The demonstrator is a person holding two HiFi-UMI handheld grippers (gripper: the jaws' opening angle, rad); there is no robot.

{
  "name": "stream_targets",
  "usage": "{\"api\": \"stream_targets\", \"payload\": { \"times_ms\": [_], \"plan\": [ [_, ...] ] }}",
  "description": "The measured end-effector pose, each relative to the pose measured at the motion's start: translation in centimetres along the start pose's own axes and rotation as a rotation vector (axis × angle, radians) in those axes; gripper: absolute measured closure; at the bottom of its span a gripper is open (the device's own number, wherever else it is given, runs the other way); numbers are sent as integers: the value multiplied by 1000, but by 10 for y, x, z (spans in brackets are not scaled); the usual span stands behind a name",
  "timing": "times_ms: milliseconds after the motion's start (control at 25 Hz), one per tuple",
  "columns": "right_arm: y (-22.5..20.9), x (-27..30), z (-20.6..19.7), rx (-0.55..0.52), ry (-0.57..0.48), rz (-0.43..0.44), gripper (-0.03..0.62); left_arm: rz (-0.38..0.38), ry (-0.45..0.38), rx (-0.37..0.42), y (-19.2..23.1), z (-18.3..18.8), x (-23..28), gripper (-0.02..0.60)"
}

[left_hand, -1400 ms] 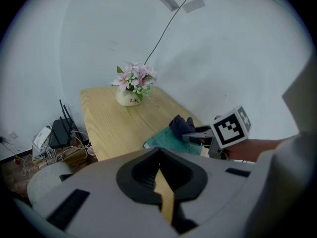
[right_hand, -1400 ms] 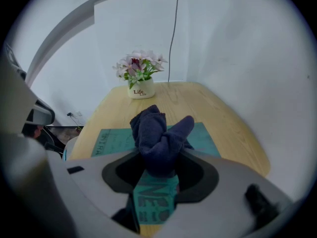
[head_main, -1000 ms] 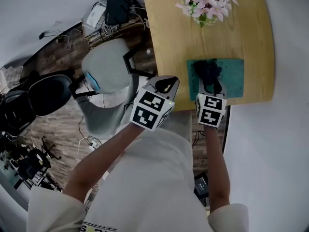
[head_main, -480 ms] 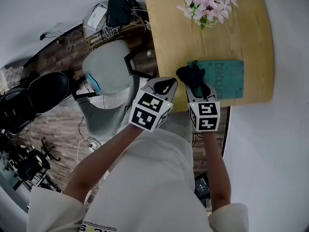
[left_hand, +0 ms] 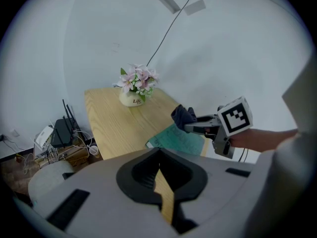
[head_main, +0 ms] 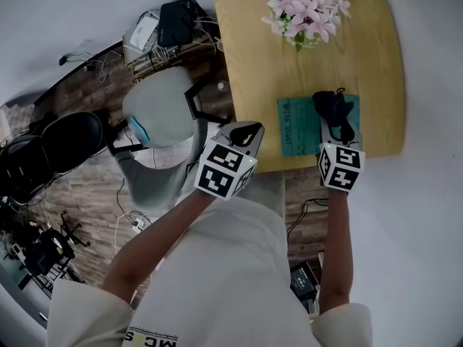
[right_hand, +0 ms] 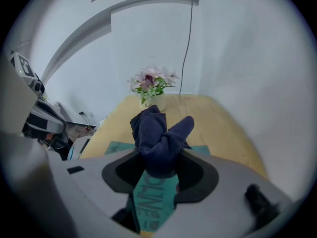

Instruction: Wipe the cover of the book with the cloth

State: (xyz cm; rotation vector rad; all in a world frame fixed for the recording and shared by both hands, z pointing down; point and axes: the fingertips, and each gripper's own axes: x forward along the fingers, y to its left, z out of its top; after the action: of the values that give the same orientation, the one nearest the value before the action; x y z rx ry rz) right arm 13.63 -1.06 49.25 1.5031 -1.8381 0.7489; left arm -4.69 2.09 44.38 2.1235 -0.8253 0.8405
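The right gripper (head_main: 335, 125) holds the dark blue cloth (head_main: 331, 105) bunched between its fingers. The cloth sits over the right part of the teal book (head_main: 298, 125); contact with the cover cannot be confirmed. The book lies flat near the front edge of the wooden desk (head_main: 253, 71). The left gripper (head_main: 244, 130) hovers at the desk's front edge, left of the book, with its fingers closed together and empty. A flower pot (head_main: 304, 13) stands at the far end of the desk.

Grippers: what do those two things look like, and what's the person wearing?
The left gripper and right gripper are light grey with black lining round their jaws. Each carries a white cube with black square markers. The person wears a cream short-sleeved shirt.
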Motion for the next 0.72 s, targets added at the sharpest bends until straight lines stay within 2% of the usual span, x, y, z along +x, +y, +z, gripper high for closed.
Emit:
{"api": "stream_targets", "payload": {
  "times_ms": [400,560,720],
  "plan": [
    [-81,25,-4,86,50,-124,410,7,2,-8,3,4,3,571],
    [-85,38,-9,158,49,-142,411,13,20,-9,7,-2,6,571],
    [-71,38,-7,151,48,-119,411,14,22,-16,6,-4,6,571]
  ]
}}
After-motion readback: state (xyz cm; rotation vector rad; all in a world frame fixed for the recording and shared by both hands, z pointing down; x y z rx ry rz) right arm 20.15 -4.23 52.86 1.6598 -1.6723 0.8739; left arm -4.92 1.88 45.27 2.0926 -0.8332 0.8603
